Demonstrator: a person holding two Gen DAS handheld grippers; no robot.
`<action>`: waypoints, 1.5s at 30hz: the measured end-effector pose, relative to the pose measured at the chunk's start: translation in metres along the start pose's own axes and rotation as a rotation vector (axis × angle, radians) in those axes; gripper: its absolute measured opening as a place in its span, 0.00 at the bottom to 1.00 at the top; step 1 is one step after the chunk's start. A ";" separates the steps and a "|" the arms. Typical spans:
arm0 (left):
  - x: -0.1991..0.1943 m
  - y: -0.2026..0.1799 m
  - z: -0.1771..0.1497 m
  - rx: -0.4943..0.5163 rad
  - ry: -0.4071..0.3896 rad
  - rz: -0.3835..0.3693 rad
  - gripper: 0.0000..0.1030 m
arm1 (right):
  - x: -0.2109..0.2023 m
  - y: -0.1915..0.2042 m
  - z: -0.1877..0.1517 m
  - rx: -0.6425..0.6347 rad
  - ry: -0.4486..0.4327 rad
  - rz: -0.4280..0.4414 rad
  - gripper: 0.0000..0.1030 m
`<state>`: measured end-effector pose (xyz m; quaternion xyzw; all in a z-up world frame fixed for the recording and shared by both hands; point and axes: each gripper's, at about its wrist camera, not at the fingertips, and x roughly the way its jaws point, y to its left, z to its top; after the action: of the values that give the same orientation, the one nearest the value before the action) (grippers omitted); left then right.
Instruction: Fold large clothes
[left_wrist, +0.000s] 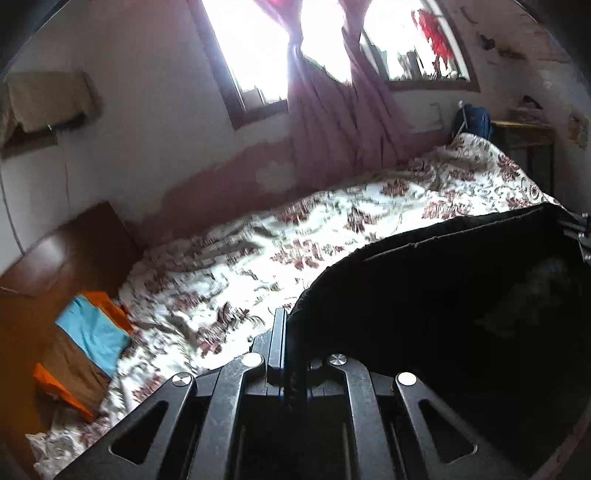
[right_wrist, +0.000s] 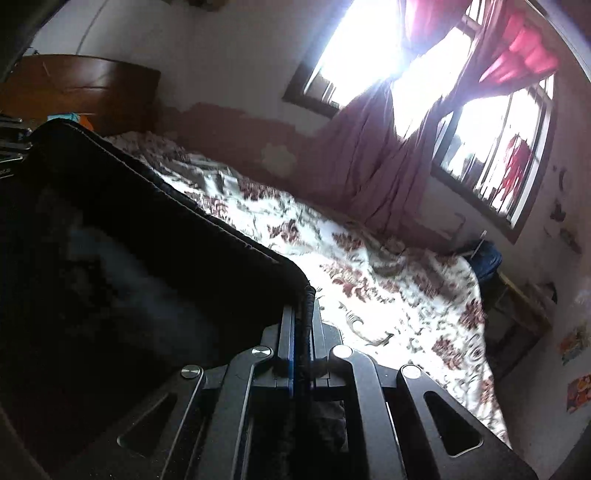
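Note:
A large black garment (left_wrist: 461, 288) hangs stretched between my two grippers, lifted above the bed. My left gripper (left_wrist: 290, 332) is shut on its edge, and the cloth spreads to the right of the fingers. In the right wrist view my right gripper (right_wrist: 304, 314) is shut on the opposite edge of the same black garment (right_wrist: 122, 240), which fills the left half of the view. The garment's lower part is hidden below both views.
The bed carries a white floral sheet (left_wrist: 258, 251), also in the right wrist view (right_wrist: 388, 295). Folded blue, brown and orange clothes (left_wrist: 88, 350) lie by the wooden headboard (left_wrist: 66, 243). Purple curtains (left_wrist: 343, 122) hang at the window. A small table (left_wrist: 524, 136) stands past the bed's foot.

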<state>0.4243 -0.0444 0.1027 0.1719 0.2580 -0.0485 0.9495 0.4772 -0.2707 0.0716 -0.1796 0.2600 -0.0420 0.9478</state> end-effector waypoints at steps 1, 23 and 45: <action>0.011 0.002 -0.001 -0.007 0.019 -0.005 0.07 | 0.011 0.005 0.000 -0.006 0.012 0.000 0.04; 0.065 0.045 -0.025 -0.206 -0.004 -0.108 0.93 | 0.024 0.009 -0.013 0.091 -0.011 0.082 0.50; -0.035 -0.029 -0.134 -0.051 0.074 -0.484 0.97 | -0.068 0.017 -0.151 0.188 0.139 0.548 0.77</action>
<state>0.3253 -0.0245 0.0038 0.0828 0.3274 -0.2619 0.9041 0.3419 -0.2915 -0.0225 -0.0107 0.3579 0.1794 0.9163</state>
